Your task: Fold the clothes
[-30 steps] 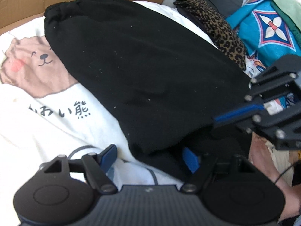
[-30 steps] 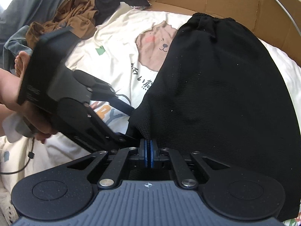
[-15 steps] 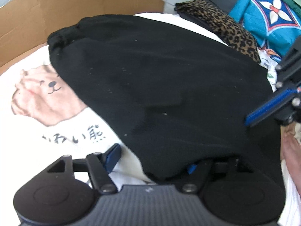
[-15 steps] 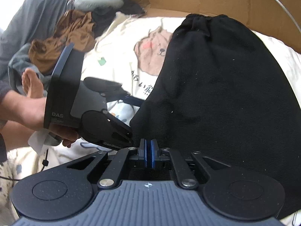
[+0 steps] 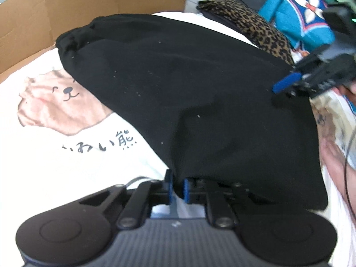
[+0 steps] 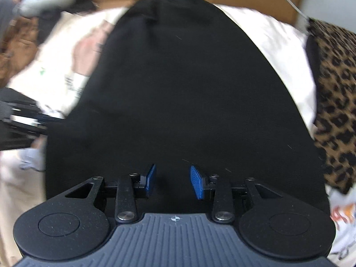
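A black knit garment (image 5: 200,102) lies spread across a white bedsheet printed with a brown bear face and dark lettering (image 5: 66,120), its gathered band at the far end close to a brown cardboard wall (image 5: 66,6).

At the near edge, the left gripper (image 5: 177,188) has its blue-padded fingers (image 5: 168,187) drawn almost together, with a fold of the black hem pinched between them; the cloth drapes over the right-hand finger.

Over to the right gripper (image 6: 173,181): its blue fingers (image 6: 197,183) stand well apart with nothing between them, hovering above the near part of the garment. Whether the pads touch the fabric cannot be told. From the left wrist view this same gripper shows at the garment's right edge, one blue finger pointing at the cloth.

In the right wrist view the garment fills the middle, tapering toward the far band. Its left edge sits just beside the dark body of the left gripper, blurred at the frame edge.

A leopard-print cloth (image 6: 333,102) lies along the garment's right side on the sheet. Beyond it, in the left wrist view, a turquoise fabric with a white flower motif (image 5: 298,15) sits near the corner. A heap of brown and grey clothes (image 6: 20,26) is piled well off to the far left, blurred.
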